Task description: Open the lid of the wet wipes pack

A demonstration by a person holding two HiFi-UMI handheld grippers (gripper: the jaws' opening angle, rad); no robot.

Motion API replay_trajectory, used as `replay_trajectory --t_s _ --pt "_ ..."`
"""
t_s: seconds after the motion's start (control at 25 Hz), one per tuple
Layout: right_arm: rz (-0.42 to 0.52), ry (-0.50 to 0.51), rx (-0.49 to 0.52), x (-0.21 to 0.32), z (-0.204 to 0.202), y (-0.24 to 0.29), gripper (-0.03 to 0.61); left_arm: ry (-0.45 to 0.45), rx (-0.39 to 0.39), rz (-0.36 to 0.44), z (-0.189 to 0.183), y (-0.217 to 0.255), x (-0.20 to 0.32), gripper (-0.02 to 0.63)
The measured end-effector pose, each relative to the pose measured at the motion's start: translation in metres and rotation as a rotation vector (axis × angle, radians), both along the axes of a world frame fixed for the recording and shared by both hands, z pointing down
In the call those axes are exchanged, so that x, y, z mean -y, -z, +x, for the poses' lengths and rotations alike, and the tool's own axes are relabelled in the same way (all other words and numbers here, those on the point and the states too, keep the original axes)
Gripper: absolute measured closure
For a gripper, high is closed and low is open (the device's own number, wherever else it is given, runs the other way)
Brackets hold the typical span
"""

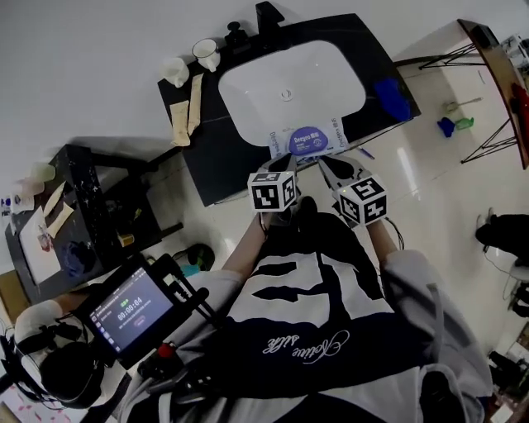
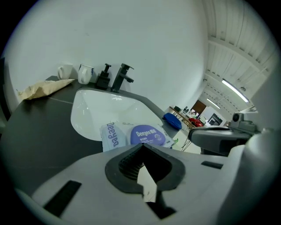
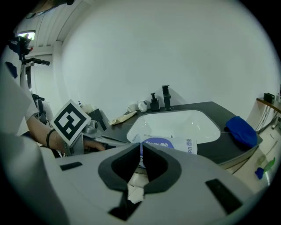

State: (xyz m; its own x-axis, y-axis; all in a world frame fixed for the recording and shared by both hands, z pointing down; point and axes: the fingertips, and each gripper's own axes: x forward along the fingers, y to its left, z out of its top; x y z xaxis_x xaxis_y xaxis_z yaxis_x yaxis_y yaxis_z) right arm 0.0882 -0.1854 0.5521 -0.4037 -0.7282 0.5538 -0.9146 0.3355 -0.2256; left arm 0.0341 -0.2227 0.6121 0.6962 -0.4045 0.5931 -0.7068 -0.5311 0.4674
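Observation:
The wet wipes pack point(image 1: 307, 139) is white with a round purple lid point(image 1: 304, 139) that lies flat. It rests on the front rim of the white sink point(image 1: 285, 87). My left gripper point(image 1: 285, 163) and right gripper point(image 1: 332, 167) hover side by side just short of the pack's near edge, not touching it. In the left gripper view the jaws of the left gripper point(image 2: 141, 145) meet, with nothing between them, and the pack point(image 2: 113, 137) and its lid point(image 2: 147, 135) lie just ahead. The right gripper point(image 3: 141, 145) is also shut and empty, with the pack point(image 3: 189, 146) right behind its tips.
A black faucet point(image 1: 269, 16), a soap dispenser point(image 1: 236, 35) and two white cups point(image 1: 205, 53) stand behind the sink on the dark counter point(image 1: 215, 157). Beige packets point(image 1: 187, 109) lie at its left and a blue cloth point(image 1: 392, 97) at its right. A black rack point(image 1: 83, 206) stands to the left.

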Motion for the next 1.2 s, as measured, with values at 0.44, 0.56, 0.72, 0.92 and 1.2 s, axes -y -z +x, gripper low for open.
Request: replay_trajectory --t_s 0.44,0.56,0.72,0.92,1.2 --pt "0.013 0.480 -0.357 0.035 -0.007 -0.037 0.518 0.099 0.019 -0.078 -0.001 -0.025 -0.001 0.615" --pt "0.038 0.646 -0.467 0.033 -0.013 -0.049 0.517 0.126 0.004 -0.092 -0.003 -0.027 -0.001 0.615" --pt "0.081 0.858 -0.604 0.029 -0.023 -0.061 0.508 0.158 -0.010 -0.104 -0.007 -0.029 0.000 0.615" --pt "0.128 0.997 -0.696 0.028 -0.031 -0.067 0.508 0.191 -0.004 -0.104 -0.007 -0.029 0.000 0.615" --pt "0.093 1.024 -0.699 0.028 -0.031 -0.072 0.509 0.157 0.051 -0.070 -0.003 -0.030 -0.004 0.615"
